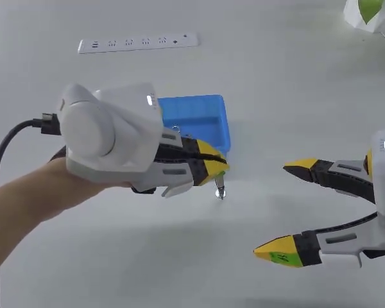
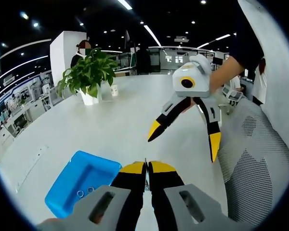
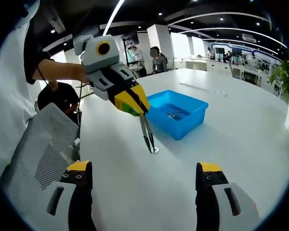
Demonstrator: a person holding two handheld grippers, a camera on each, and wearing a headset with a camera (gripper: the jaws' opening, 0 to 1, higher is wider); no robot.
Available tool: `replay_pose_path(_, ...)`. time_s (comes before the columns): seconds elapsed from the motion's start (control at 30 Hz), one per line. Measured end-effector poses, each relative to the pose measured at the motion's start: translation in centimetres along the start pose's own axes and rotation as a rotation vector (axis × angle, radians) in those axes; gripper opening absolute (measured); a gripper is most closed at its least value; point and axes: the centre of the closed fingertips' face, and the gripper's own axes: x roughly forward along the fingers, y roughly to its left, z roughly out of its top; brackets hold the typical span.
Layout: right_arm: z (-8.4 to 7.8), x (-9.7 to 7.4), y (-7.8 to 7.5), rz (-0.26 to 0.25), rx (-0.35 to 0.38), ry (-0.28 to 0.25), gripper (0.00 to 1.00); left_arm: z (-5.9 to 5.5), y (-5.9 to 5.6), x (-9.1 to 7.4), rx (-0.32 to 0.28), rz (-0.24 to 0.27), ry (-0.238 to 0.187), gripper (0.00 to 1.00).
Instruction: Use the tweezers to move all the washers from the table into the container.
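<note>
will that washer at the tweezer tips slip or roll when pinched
Probably slippery: the washer looks small, flat and metallic on the smooth white table. It may skid rather than roll, since it seems to lie flat. The thin tweezers in the left claw likely flex, so it could pop free.

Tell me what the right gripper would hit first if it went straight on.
Most likely the tweezers held in the left gripper, standing ahead before the blue container, though depth is hard to judge.

Power strip (image 1: 138,43): white, flat on the table (image 1: 295,96), upper left of the head view.
Potted plant (image 2: 86,74): white pot, upper left of the left gripper view.
Mesh chair (image 3: 43,139): left side of the right gripper view.
</note>
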Motion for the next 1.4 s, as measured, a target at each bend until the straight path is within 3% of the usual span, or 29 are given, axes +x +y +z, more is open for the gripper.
replay_pose_path(0.2,0.2,0.2,0.2,0.008,-0.006,-0.002,0.88,0.1,-0.1,0.1,0.006,-0.004,-0.004,0.06)
replay_pose_path(0.3,0.7,0.8,0.6,0.035,-0.037,-0.021,0.82,0.1,-0.1,0.0,0.013,-0.010,0.001,0.06)
replay_pose_path(0.53,1.9,3.9,0.4,0.101,-0.098,0.002,0.76,0.0,-0.2,-0.1,0.008,-0.020,0.002,0.06)
replay_pose_path(0.63,2.3,4.8,0.3,0.122,-0.138,0.011,0.67,0.0,-0.3,0.0,0.008,-0.024,-0.001,0.06)
replay_pose_path(0.97,2.3,6.8,0.2,0.169,-0.202,0.049,0.52,0.2,-0.4,0.4,-0.010,-0.043,-0.012,0.06)
replay_pose_path(1.13,1.7,7.3,0.0,0.188,-0.255,0.090,0.36,0.1,-0.7,0.3,-0.003,-0.058,-0.008,0.06)
replay_pose_path(1.4,1.2,7.8,-0.3,0.208,-0.272,0.124,0.24,-0.1,-0.3,0.2,-0.022,-0.052,-0.007,0.06)
